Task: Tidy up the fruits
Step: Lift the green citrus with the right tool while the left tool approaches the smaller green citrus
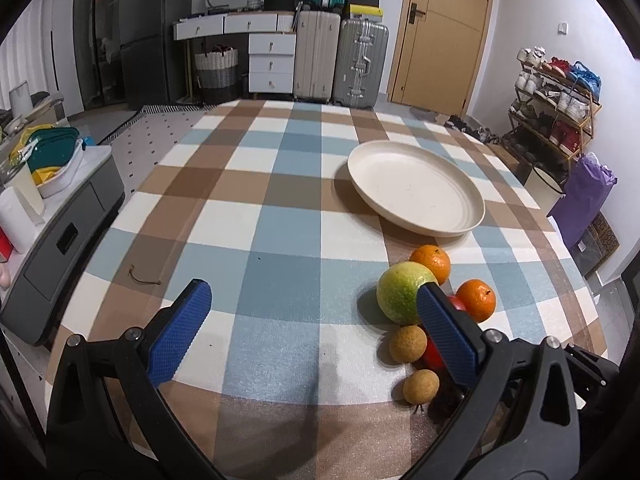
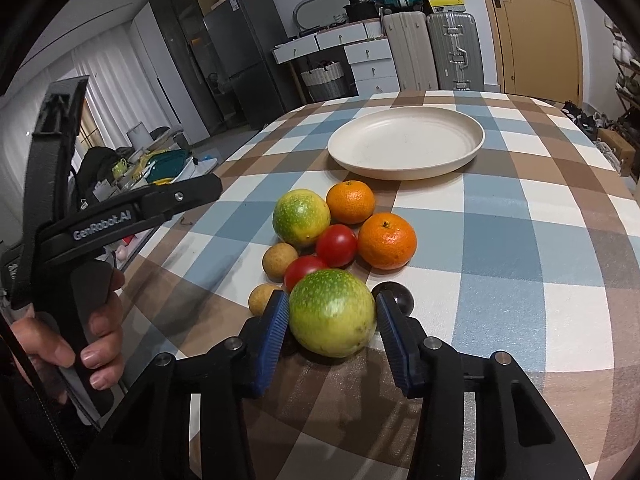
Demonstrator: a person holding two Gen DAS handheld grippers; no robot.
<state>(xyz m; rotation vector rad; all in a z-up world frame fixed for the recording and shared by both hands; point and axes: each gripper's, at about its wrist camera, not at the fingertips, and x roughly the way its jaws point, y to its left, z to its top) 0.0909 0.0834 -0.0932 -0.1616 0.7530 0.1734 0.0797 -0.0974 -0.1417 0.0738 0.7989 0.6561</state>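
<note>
Right wrist view: my right gripper (image 2: 332, 320) stands open around the near green fruit (image 2: 332, 312), pads just beside its sides. It looks firm, smooth, maybe slippery; I would grip its widest middle. Left gripper (image 1: 312, 320) is open, empty.

Right tongs (image 2: 332, 324) straddle near green fruit (image 2: 332, 312) w/ blue pads (image 2: 276, 336) just beside it, contact unclear. Behind: 2 tomatoes (image 2: 336, 245), 2 oranges (image 2: 386, 241), 2nd green fruit (image 2: 301, 217). Plate (image 2: 406, 142) farther back on bench (image 2: 520, 248).
</note>
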